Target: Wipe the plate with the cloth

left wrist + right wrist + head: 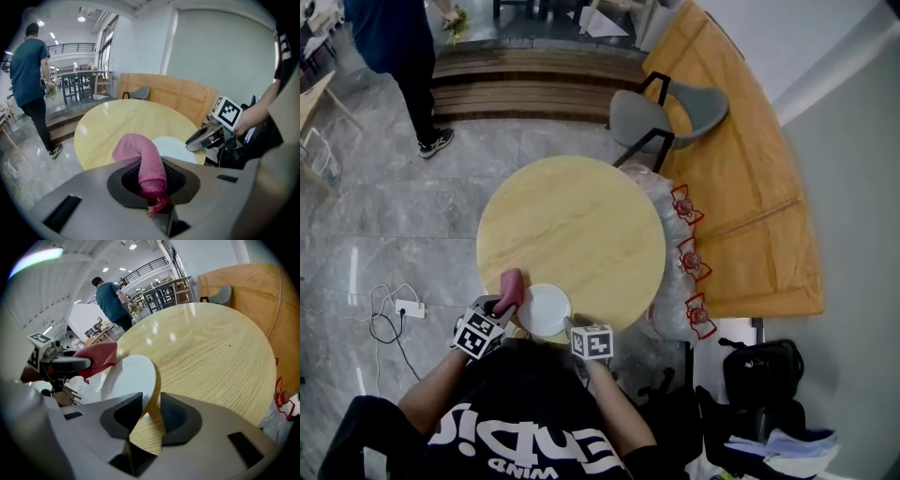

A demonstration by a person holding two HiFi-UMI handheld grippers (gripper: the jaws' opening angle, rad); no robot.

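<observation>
A small white plate [544,309] lies at the near edge of the round wooden table [572,216]. My left gripper [500,307] is shut on a rolled pink cloth [510,285], which sticks out just left of the plate. The left gripper view shows the cloth [146,161] clamped in my left gripper [153,190], with the plate [174,148] beyond it. My right gripper [149,411] is open at the plate's near rim. The plate [127,380] reaches in between the jaws, and a gap shows beside the rim.
A grey chair [667,116] stands behind the table beside a curved wooden bench [745,187]. Clear plastic bags with red handles [682,255] crowd the table's right side. A person in dark clothes [398,52] stands far left. A power strip [409,307] and a black bag [759,370] lie on the floor.
</observation>
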